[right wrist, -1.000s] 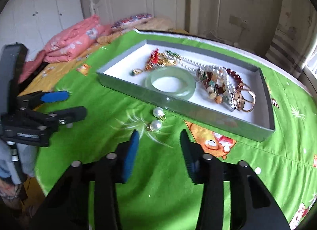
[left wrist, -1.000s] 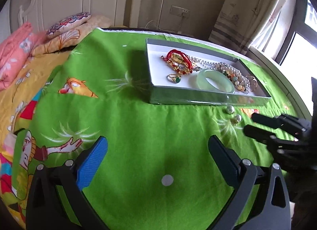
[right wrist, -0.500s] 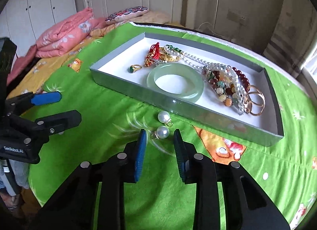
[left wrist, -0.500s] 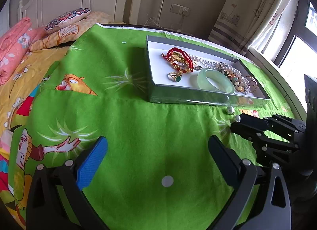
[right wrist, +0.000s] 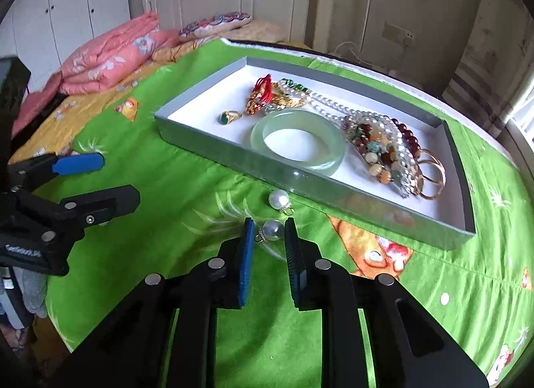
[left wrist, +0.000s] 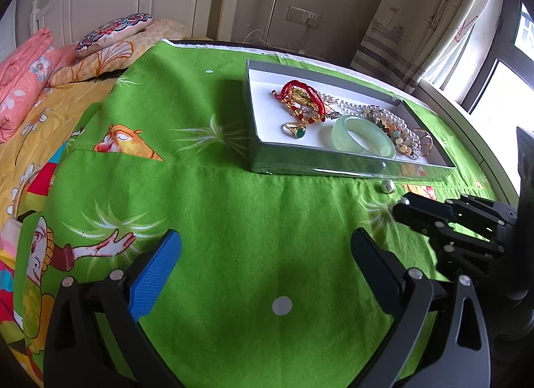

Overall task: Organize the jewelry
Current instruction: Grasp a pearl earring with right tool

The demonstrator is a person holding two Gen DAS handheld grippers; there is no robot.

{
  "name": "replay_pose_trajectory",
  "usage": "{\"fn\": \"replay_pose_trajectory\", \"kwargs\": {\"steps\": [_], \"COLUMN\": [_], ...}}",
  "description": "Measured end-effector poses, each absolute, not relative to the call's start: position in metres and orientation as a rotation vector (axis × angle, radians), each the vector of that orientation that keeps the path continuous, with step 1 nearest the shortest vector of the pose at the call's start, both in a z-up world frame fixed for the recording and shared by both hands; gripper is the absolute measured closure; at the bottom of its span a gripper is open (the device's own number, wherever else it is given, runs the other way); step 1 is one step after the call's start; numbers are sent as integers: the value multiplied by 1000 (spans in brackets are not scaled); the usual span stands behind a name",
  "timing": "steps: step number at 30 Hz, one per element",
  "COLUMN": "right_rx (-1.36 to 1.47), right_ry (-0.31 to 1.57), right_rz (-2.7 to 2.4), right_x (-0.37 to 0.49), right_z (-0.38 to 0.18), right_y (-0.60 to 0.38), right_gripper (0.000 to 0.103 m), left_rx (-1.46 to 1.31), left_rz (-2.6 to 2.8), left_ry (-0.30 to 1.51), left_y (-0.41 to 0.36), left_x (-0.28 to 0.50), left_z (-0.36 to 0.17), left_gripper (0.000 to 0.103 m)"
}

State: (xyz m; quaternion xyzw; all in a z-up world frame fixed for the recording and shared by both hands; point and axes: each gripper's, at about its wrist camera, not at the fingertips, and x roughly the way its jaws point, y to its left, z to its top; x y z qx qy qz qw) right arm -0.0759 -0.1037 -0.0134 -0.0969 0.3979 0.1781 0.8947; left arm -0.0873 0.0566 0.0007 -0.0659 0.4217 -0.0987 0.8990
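Note:
A grey tray [right wrist: 333, 184] on the green cloth holds a jade bangle [right wrist: 297, 141], a gold ring with a green stone [right wrist: 230, 117], a red and gold bracelet [right wrist: 263, 94] and bead necklaces [right wrist: 377, 144]. Two pearl earrings lie on the cloth in front of the tray. My right gripper [right wrist: 268, 232] has its fingers close on either side of the nearer pearl earring [right wrist: 272, 230], with small gaps showing. The other pearl earring [right wrist: 279, 199] lies just beyond. My left gripper [left wrist: 267, 247] is open and empty over bare cloth; the tray [left wrist: 350, 167] lies ahead of it.
The green cartoon cloth [left wrist: 217, 204] covers a round table. A bed with pink quilts [right wrist: 106, 54] and pillows lies to the left. A curtain and window [left wrist: 500, 70] are at the right. The left gripper also shows in the right wrist view [right wrist: 86, 184].
My right gripper has moved forward and down and narrowed its fingers around the nearer pearl earring. The left gripper has stayed open and nearly still.

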Motion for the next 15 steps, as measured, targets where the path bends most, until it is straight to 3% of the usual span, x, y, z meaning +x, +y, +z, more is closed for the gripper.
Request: {"fn": "replay_pose_trajectory", "kwargs": {"steps": [15], "right_rx": [-78], "right_ry": [719], "right_rz": [264], "right_x": [-101], "right_z": [4], "right_y": [-213], "right_gripper": [84], "left_rx": [-79], "left_rz": [-171], "left_ry": [875], "left_y": [35], "left_x": [-93], "left_z": [10], "left_gripper": [3]}}
